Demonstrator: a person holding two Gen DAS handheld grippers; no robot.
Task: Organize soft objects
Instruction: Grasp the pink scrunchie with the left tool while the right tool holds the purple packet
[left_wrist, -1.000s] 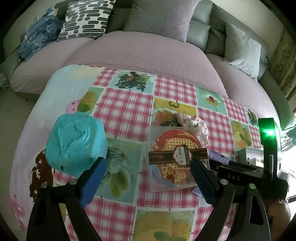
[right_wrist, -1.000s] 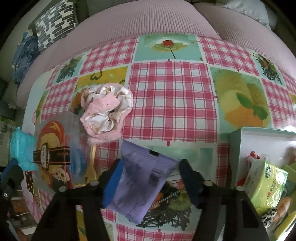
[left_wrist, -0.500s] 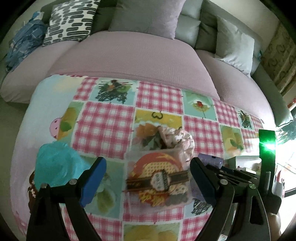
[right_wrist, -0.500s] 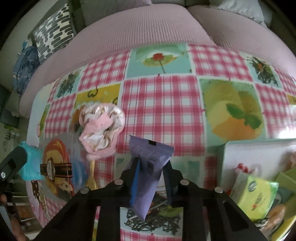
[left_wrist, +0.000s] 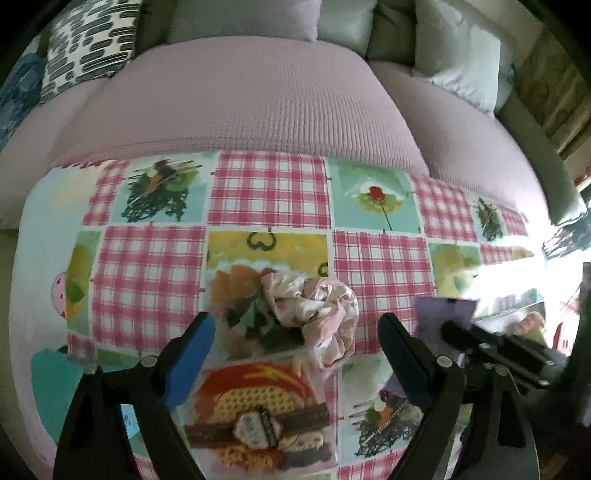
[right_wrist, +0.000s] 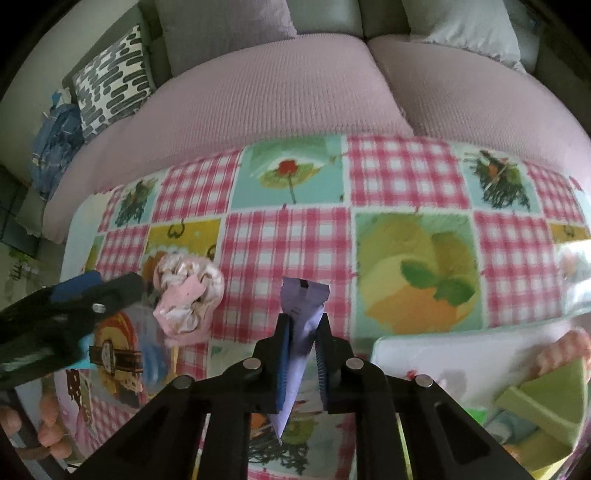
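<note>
Right gripper (right_wrist: 302, 332): closed on purple packet (right_wrist: 303, 295), pinched edge-on between the blue pads, upper end projecting above the fingertips, lower corner hanging below them, raised over the checked tablecloth (right_wrist: 406, 173). Left gripper (left_wrist: 295, 328): spread wide, holding nothing, poised above a clear plastic box (left_wrist: 255, 406) with orange print and a dark band. Pink scrunchie (left_wrist: 314, 306): crumpled on the tablecloth, just beyond the box and between the left gripper's fingers in the left wrist view. Teal object (left_wrist: 51, 384): at the left edge of the cloth, partly hidden behind the left finger. White tray (right_wrist: 443, 354): at lower right in the right wrist view, containing green packs (right_wrist: 546, 398); other contents too blurred to identify. Pink sofa (right_wrist: 295, 92) beyond the table, with patterned cushion (right_wrist: 110, 77) at far left.
</note>
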